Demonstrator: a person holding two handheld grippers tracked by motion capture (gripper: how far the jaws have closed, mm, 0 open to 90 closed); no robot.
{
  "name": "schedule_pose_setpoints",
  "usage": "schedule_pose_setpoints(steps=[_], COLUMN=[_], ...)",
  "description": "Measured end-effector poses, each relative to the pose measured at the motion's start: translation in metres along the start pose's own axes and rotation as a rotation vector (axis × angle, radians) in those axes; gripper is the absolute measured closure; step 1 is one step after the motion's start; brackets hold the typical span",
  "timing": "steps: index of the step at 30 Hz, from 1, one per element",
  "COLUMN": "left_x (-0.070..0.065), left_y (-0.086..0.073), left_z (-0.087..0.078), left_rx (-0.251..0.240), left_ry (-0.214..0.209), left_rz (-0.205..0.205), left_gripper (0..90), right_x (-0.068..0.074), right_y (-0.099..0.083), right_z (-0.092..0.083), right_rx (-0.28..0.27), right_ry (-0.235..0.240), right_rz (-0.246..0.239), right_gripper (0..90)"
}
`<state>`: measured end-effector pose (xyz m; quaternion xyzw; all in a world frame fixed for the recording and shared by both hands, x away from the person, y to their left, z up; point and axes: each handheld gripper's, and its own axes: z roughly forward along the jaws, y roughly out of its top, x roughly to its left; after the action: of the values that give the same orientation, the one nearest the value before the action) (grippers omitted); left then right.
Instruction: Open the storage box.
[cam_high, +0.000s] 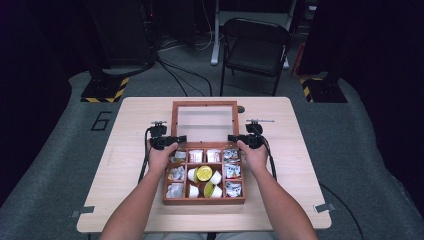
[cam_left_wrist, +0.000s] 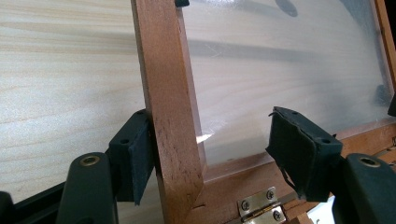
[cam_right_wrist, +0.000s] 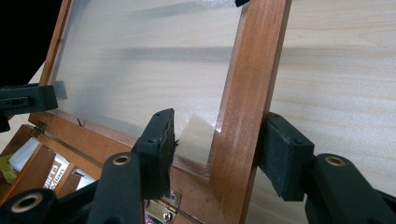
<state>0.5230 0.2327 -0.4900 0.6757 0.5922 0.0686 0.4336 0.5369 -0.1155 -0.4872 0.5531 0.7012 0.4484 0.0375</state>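
A wooden compartment box (cam_high: 203, 201) sits mid-table, its clear-paned lid (cam_high: 204, 123) raised and leaning back. It holds white cups, yellow-green lids and foil packets. My left gripper (cam_high: 169, 140) straddles the lid's left frame bar (cam_left_wrist: 173, 116). It is open: the outer pad (cam_left_wrist: 139, 156) touches the wood and the inner pad (cam_left_wrist: 299, 154) stands off over the pane. My right gripper (cam_high: 240, 139) straddles the right frame bar (cam_right_wrist: 243, 107) the same way. It is open too, with the outer pad (cam_right_wrist: 280, 156) against the wood and the inner pad (cam_right_wrist: 159, 144) apart. A brass hinge (cam_left_wrist: 261, 210) shows at the lid's base.
The light wood table (cam_high: 300, 165) has bare room on both sides of the box. Beyond the far edge stand a black folding chair (cam_high: 255, 47) and stand bases with yellow-black tape (cam_high: 105, 90). Cables trail from both grippers.
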Motion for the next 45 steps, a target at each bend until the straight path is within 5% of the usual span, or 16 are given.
schedule_pose_setpoints(steps=[23,45], left_x=[0.007,0.016], left_y=[0.000,0.002], left_z=[0.006,0.007], left_rx=[0.038,0.077], left_ry=[-0.024,-0.061], left_rz=[-0.079,-0.077], left_gripper=[32.6,32.0], right_x=[-0.007,-0.007], right_y=[-0.003,-0.001], right_z=[0.003,0.007], right_rx=[0.017,0.044], right_ry=[0.008,0.012], right_rz=[0.062,0.107], right_gripper=[48.6,48.4])
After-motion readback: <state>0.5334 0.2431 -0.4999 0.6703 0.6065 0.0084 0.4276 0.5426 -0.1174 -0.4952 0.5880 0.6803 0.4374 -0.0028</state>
